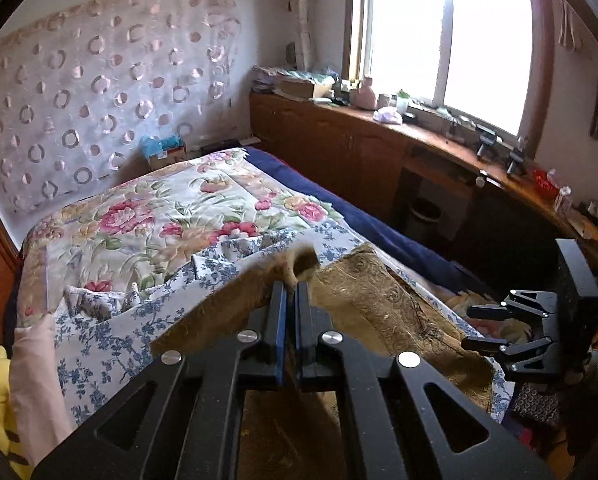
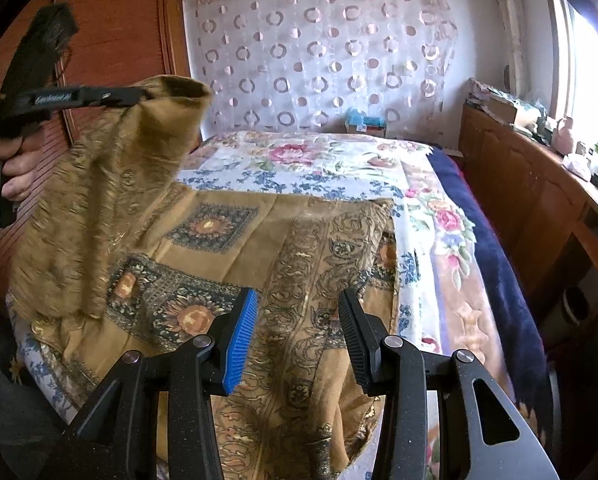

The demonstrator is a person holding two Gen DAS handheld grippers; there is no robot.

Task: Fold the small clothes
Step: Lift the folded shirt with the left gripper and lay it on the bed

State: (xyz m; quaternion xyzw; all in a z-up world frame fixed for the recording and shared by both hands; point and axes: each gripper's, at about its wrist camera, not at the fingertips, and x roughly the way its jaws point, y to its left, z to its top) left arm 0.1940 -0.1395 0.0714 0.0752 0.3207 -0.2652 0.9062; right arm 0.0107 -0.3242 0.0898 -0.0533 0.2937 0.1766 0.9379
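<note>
A brown-gold patterned cloth (image 2: 235, 232) lies spread over the near part of the bed, with one corner lifted off it. My left gripper (image 1: 291, 285) is shut on that raised corner, and the fabric hangs down from its jaws. In the right wrist view the left gripper (image 2: 139, 95) is at upper left, held by a hand, with the cloth draping below it. My right gripper (image 2: 298, 296) hovers over the cloth's near right part with its jaws apart and nothing between the pads. The left wrist view shows the right gripper (image 1: 467, 327) beside the edge of the cloth (image 1: 371, 304).
The bed carries a floral quilt (image 1: 159, 216) and a blue-flowered sheet (image 1: 99, 360), with a navy blanket (image 2: 499, 264) along its right side. A wooden cabinet (image 1: 339, 148) with clutter runs under the window. A waste bin (image 1: 423, 216) stands by it.
</note>
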